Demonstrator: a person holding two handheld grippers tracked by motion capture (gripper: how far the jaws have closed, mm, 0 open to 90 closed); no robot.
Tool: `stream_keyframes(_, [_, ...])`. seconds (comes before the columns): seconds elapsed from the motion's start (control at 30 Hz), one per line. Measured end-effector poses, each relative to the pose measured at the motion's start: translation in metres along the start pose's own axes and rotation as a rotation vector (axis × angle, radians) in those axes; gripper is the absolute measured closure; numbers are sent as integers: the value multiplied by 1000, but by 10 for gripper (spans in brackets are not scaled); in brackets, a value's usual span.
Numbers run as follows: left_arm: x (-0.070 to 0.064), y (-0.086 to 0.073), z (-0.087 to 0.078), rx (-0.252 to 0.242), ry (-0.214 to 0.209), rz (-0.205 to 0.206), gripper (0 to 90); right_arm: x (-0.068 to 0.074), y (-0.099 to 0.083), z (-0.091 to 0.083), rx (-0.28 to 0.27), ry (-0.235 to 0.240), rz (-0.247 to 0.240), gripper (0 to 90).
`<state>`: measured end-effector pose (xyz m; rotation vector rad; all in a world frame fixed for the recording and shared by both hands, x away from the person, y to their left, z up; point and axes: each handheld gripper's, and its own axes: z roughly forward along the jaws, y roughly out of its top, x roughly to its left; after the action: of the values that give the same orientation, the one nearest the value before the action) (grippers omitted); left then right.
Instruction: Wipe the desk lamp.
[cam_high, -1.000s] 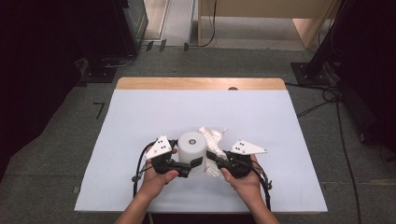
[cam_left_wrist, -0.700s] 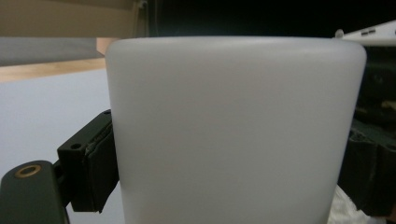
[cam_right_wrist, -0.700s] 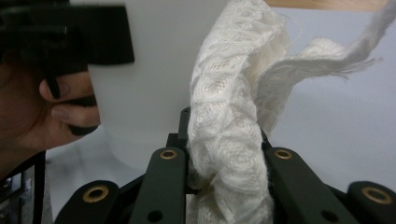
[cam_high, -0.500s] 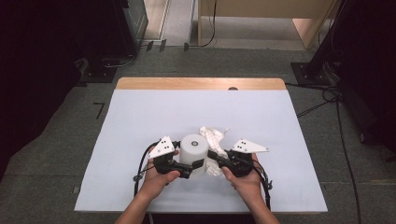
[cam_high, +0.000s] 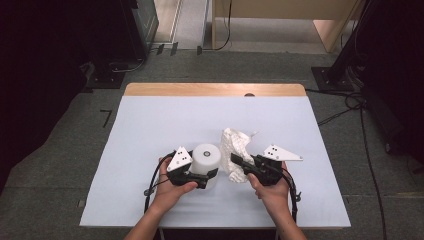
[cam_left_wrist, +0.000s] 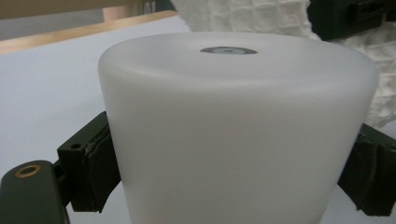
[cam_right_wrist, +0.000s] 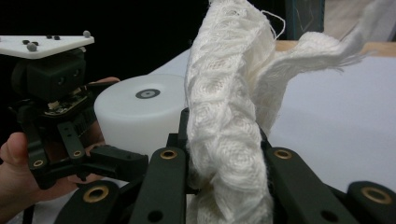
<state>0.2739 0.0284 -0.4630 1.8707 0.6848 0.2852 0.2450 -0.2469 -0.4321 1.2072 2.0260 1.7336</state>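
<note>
The left tongs clamp a white frosted cylinder, one padded jaw pressed against each side of it low down, as the left gripper view shows. The cylinder stands upright on the tabletop, a small grey ring mark at the centre of its flat top. The right tongs pinch a crumpled white knitted cloth between their jaws; the cloth rises out of the grip in folds and lies just beside the cylinder on its right. Both sit near the person's edge of the white-covered tabletop, whose far wooden edge is bare.
</note>
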Motion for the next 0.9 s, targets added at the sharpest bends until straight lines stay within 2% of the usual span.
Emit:
stream_keyframes(0.1, [4,-3,-1,-14,11,-6,83,-4,-3,2,20,-21,7,762])
stream_keyframes(0.17, [6,-6,-3,-32,43,5,81,-5,-5,3,32,-36,0,762])
stream_keyframes(0.23, [6,-8,-6,-29,92,7,11,-6,-6,4,36,-45,-6,762])
stream_keyframes(0.27, [5,-10,-6,-31,103,1,0,-7,-6,4,35,-48,-8,762])
stream_keyframes(0.37, [-4,-13,-8,-39,191,-8,0,-8,-7,4,37,-51,-7,762])
stream_keyframes(0.5, [-26,-17,-3,-34,334,-18,0,-8,-6,5,37,-58,-14,761])
stream_keyframes(0.53, [-30,-18,-1,-32,364,-32,0,-8,-6,5,36,-56,-16,761])
stream_keyframes(0.6, [-35,-18,0,-24,398,-32,7,-7,-6,6,41,-54,-22,761])
stream_keyframes(0.67, [-36,-18,-1,-31,383,-36,76,-6,-6,7,43,-55,-31,761])
stream_keyframes(0.77, [-34,-18,-1,-32,369,-26,84,-5,-5,6,40,-50,-32,761])
stream_keyframes(0.9, [-15,-13,-8,-32,204,-13,85,-5,-1,2,25,-39,-31,761])
